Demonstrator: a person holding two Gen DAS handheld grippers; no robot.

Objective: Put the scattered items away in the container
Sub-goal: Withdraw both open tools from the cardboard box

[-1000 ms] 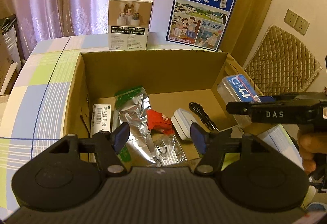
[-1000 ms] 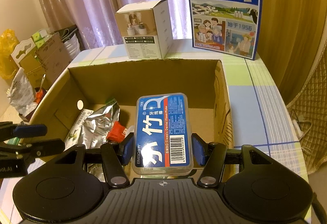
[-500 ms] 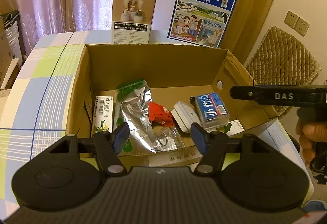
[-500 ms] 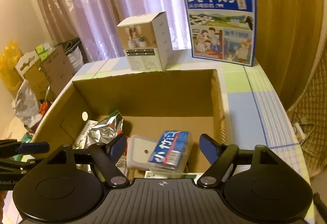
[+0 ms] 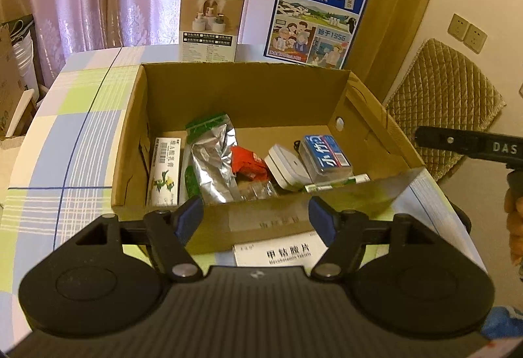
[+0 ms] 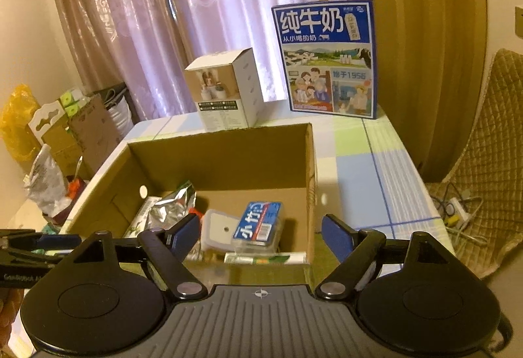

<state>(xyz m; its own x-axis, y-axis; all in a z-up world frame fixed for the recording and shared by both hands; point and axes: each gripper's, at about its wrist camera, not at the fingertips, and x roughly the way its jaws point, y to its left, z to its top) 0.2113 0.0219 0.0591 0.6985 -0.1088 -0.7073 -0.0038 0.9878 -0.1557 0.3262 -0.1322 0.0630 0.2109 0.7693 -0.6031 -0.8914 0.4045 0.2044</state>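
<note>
**Floss case in the box, both tools free, tablet box next**

The worktop (image 5: pixel 75 116), under its checked cloth, carried everything. Toward its far edge stood the blue milk carton (image 5: pixel 318 14) and the white product box (image 5: pixel 212 26), neither of which looked like part of the tidy-up. The open cardboard box (image 5: pixel 248 86) sat in the middle of the worktop, its near wall close to you.

Inside it, the silver foil pouch (image 5: pixel 212 161) lay left of centre with the long white ointment box (image 5: pixel 165 175) against the left wall. To the right lay the red packet (image 5: pixel 246 161), the white square case (image 5: pixel 286 166) and the blue floss case (image 5: pixel 325 155), which leaned on the white case near the right wall. A green and white tube (image 6: pixel 264 258) rested along the near wall.

Your left tool (image 5: pixel 255 220) hovered over the near wall with its jaws apart and nothing between them. Your right tool (image 6: pixel 260 235) was likewise spread wide and empty, just short of the box.

By my reading, the floss case step was done. A white tablet box (image 5: pixel 281 255) lay outside, on the worktop against the near wall, under your left tool. The next move called for lowering that tool, closing on the flat box by its edges, and lifting it clear of the wall.
</note>
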